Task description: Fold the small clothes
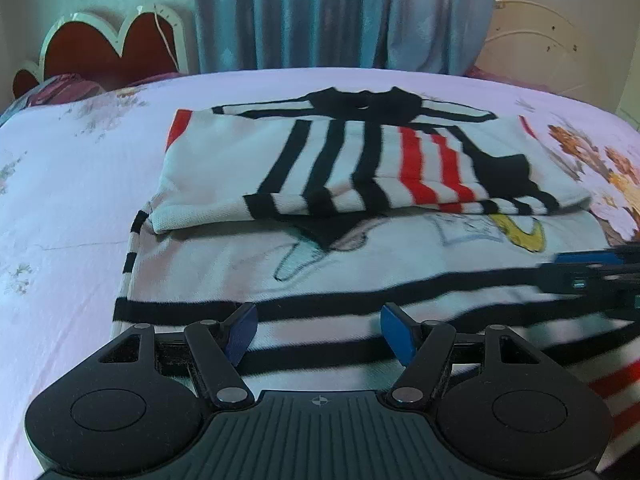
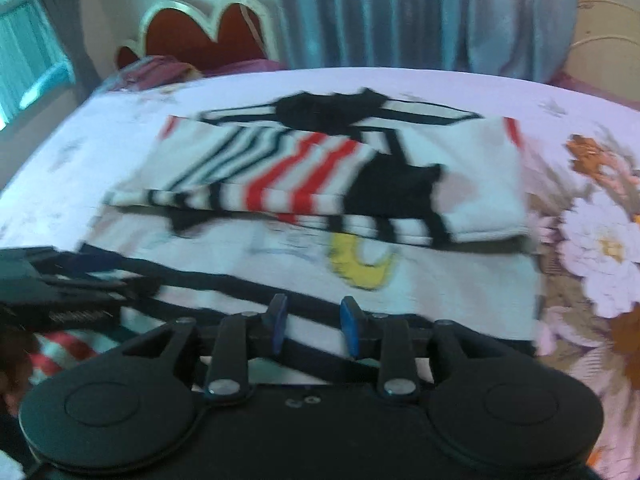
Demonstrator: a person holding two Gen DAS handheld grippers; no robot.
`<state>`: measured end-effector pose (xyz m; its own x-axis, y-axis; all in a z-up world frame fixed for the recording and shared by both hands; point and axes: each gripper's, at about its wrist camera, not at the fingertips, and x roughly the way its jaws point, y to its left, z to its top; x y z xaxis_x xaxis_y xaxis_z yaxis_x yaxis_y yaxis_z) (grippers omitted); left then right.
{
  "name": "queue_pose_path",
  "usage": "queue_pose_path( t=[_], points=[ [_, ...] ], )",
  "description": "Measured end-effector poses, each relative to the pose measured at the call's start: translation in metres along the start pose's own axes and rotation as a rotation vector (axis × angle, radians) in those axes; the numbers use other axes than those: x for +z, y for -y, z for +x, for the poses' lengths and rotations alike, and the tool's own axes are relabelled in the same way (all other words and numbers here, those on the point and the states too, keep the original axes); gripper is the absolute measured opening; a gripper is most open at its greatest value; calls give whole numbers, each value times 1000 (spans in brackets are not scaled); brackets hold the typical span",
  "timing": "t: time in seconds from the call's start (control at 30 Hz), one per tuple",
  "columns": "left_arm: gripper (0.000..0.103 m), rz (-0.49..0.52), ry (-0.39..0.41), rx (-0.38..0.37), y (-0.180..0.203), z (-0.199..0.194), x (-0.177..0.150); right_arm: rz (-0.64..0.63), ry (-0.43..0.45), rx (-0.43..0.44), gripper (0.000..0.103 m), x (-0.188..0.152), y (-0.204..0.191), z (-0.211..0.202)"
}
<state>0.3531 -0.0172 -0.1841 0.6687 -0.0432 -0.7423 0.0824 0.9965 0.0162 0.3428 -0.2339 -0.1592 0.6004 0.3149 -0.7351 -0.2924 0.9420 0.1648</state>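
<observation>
A small white top with black and red stripes (image 1: pixel 360 168) lies on the bed, its far part folded back toward me over the near part. It also shows in the right wrist view (image 2: pixel 320 184), blurred. The near part (image 1: pixel 320 276) carries a drawn print with a yellow shape (image 1: pixel 520 232). My left gripper (image 1: pixel 318 330) is open and empty, just above the near striped hem. My right gripper (image 2: pixel 313 326) is open and empty over the same hem. Each gripper shows at the edge of the other's view: the right one (image 1: pixel 592 272), the left one (image 2: pixel 68 292).
The bed has a pale floral sheet (image 1: pixel 60 208) with large flowers on the right (image 2: pixel 600 240). A red and white headboard (image 1: pixel 108 48) and a pillow (image 1: pixel 60 88) stand at the back left. Blue curtains (image 1: pixel 340 12) hang behind the bed.
</observation>
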Motion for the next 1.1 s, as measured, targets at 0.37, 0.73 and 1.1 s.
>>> queue_pose_path(
  t=[0.37,0.73,1.1],
  points=[
    [75,58,-12,32,-1,-11,-34,-82,-68,8,25,-31,-30,2],
    [76,36,-6,-5,-29,-57,-70,-39,-22,-123,30,-71,-28,-49],
    [76,109,-7,-94,-21,-86,-116,-67,-65,-169,29,-115,-73,-67]
  ],
)
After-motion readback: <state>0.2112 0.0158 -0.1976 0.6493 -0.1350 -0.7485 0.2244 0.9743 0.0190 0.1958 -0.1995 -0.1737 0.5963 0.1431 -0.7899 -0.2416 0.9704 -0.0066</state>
